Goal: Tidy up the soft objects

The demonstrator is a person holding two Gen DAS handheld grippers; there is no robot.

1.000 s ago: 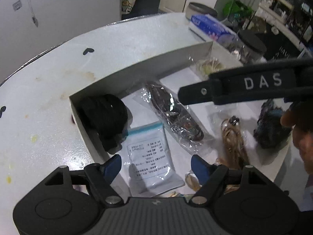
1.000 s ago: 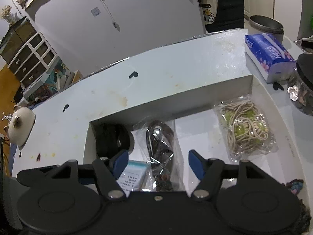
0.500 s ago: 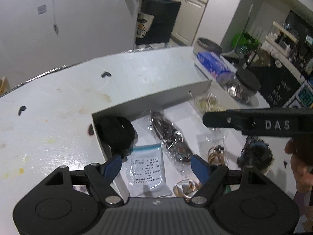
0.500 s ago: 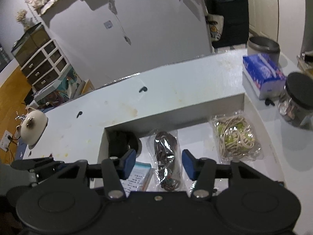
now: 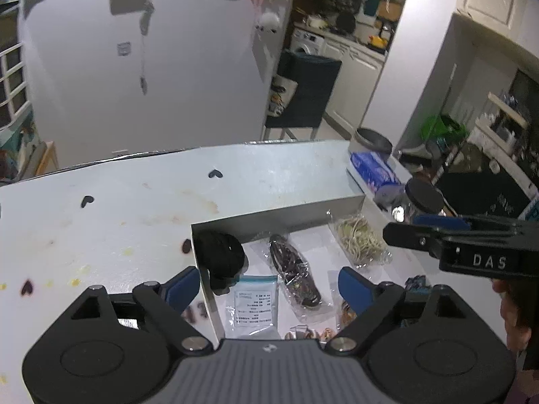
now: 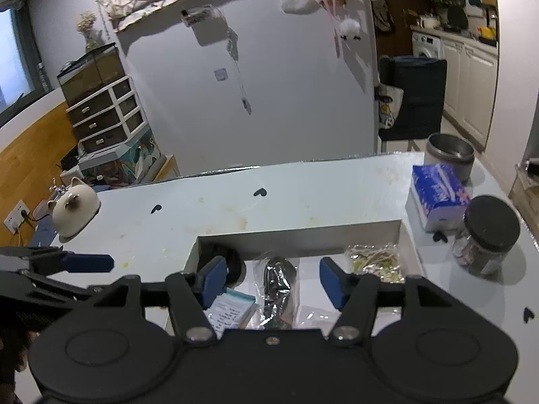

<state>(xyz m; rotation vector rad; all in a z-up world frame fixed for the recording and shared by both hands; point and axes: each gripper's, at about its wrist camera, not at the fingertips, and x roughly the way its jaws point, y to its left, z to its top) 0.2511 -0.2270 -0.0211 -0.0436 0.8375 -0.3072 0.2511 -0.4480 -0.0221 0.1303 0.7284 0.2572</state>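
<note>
Left wrist: box [image 5: 279, 213] holds 3 bagged items, black bundle [image 5: 220, 256]; both claws empty, opening.

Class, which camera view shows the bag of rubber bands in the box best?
The left wrist view: the bag of rubber bands lies whole and unobstructed at the box's far right corner. In the right wrist view the bag shows too, but the right gripper's frame cuts off its near edge.

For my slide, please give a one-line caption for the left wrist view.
Left tongs opening, empty, above a white box holding a black bundle and bagged items; right tongs alongside.
</note>
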